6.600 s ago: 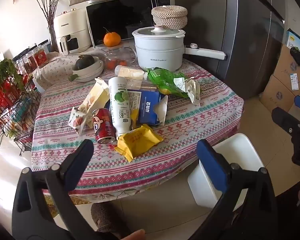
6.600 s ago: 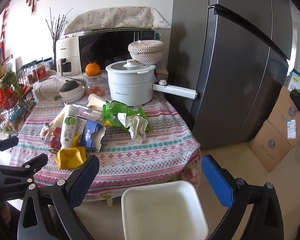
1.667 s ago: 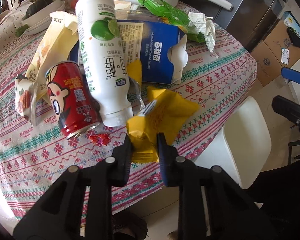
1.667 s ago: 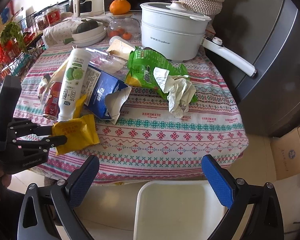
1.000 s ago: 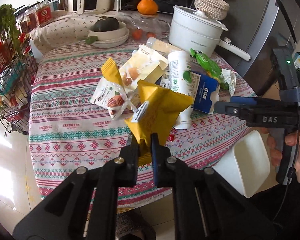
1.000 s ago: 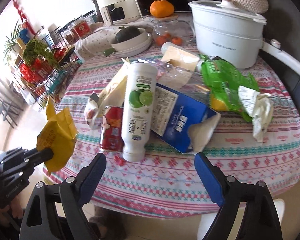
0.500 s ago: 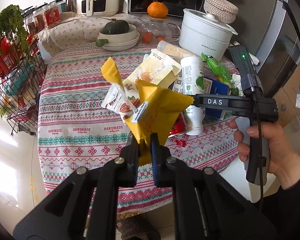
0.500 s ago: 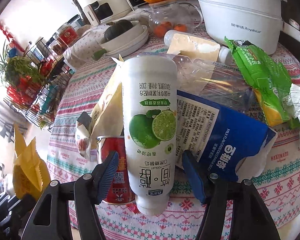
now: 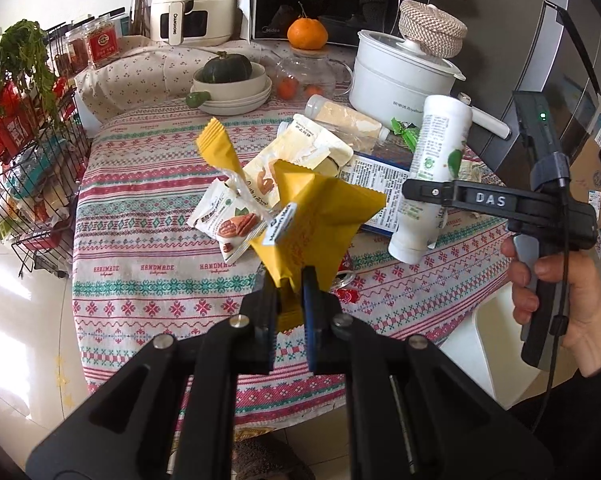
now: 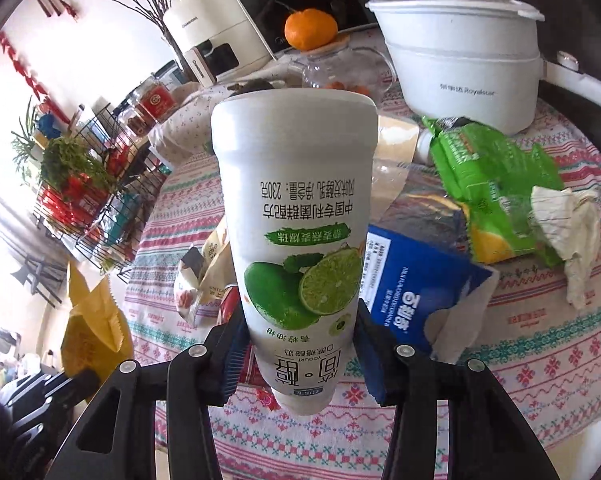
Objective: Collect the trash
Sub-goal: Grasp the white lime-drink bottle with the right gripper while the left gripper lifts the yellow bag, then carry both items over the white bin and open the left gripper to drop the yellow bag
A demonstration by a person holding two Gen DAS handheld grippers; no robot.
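**Hand-held grippers each carry one piece of trash above the desk**

Our left hand-held gripper (image 9: 290,300) has its jaws pressed nearly together, pinching the lower edge of a yellow snack wrapper (image 9: 316,220). We see the wrapper crumpled and flared open above the jaws, held in the air over the near side of the desk (image 9: 148,268).

Our right hand-held gripper (image 10: 298,356) is spread only as wide as a white yogurt bottle (image 10: 296,216) and clamps it near its narrow end. We see the bottle upside down, printed with limes, its wide end pointing away from us and lifted off the desk.

On the patterned cloth remain a blue carton (image 10: 416,296), a green bag (image 10: 488,176), a crumpled tissue (image 10: 568,228) resting on the bag, and a nut packet (image 9: 228,220). We see a white cooking pot (image 10: 464,64) behind them.
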